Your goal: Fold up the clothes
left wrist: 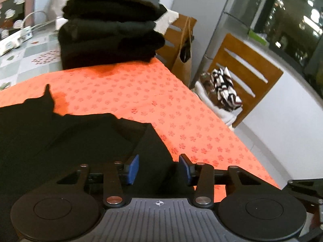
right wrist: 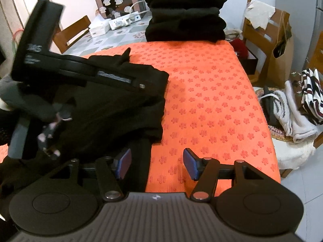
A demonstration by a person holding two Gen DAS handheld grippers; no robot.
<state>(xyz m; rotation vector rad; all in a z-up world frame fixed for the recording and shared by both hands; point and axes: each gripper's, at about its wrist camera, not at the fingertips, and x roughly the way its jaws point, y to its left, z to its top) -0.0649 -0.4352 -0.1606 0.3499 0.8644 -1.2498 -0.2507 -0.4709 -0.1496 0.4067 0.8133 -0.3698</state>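
A black garment (left wrist: 80, 141) lies crumpled on the orange flower-patterned cloth (left wrist: 161, 100) at the near left of the table. My left gripper (left wrist: 159, 169) hovers over its right corner; the blue pads stand apart with black fabric between them and a gap still showing. In the right wrist view the same garment (right wrist: 121, 104) is bunched at the left, with the left gripper (right wrist: 142, 85) reaching onto it from the left. My right gripper (right wrist: 157, 165) is open at the garment's near right edge, mostly orange cloth (right wrist: 212, 100) between its pads. A stack of folded dark clothes (right wrist: 185, 16) stands at the far edge.
Wooden chairs (left wrist: 246, 68) stand along the table's right side, one bearing a striped cloth (right wrist: 310, 94) and white towels (right wrist: 292, 119). A brown paper bag (left wrist: 181, 56) hangs on another chair. A power strip (right wrist: 125, 20) and a stickered box (right wrist: 115, 0) sit at the far left.
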